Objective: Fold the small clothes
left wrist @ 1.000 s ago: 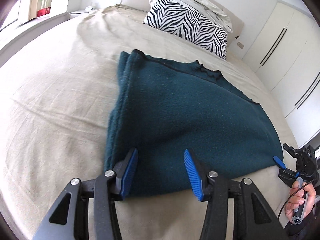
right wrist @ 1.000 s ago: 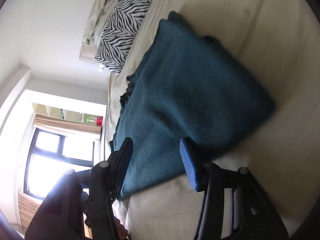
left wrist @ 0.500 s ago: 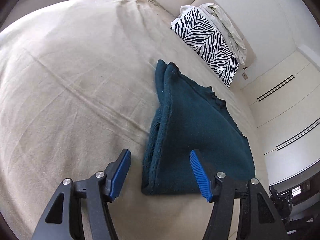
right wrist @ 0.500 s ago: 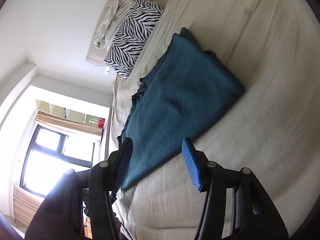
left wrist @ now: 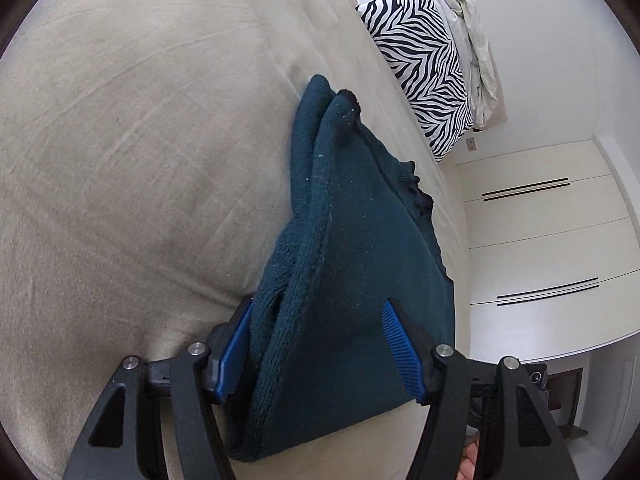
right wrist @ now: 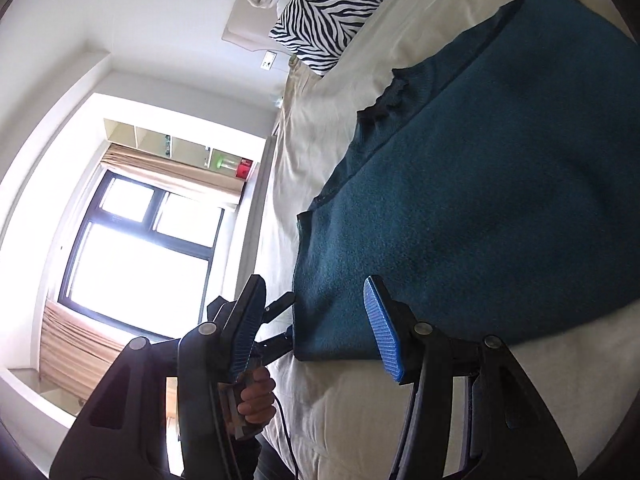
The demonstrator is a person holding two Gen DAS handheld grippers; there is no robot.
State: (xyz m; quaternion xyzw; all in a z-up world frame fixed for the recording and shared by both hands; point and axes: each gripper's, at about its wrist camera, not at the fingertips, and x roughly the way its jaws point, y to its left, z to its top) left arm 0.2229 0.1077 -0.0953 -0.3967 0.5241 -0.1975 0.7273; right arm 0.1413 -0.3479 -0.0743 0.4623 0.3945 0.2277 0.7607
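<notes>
A dark teal fleece garment [left wrist: 352, 280] lies folded in layers on the beige bed [left wrist: 140, 160]. My left gripper [left wrist: 320, 348] is open, its jaws straddling the near corner of the garment where the folded edges stack. In the right wrist view the same garment [right wrist: 480, 200] fills the right side. My right gripper [right wrist: 316, 328] is open around its other near corner, at the bed's edge. The left gripper's fingertips [right wrist: 280, 304] show beside that corner in the right wrist view, held by a hand [right wrist: 256, 400].
A zebra-striped pillow [left wrist: 420, 60] with a pale cloth [left wrist: 476, 52] on it lies at the head of the bed. White wardrobe doors [left wrist: 540, 240] stand beyond the bed. A bright window [right wrist: 140, 252] with curtains is on the other side.
Both grippers have closed in on the garment's near edge. The left one rolled sideways and now straddles a corner. The right one moved from above to the other corner.
</notes>
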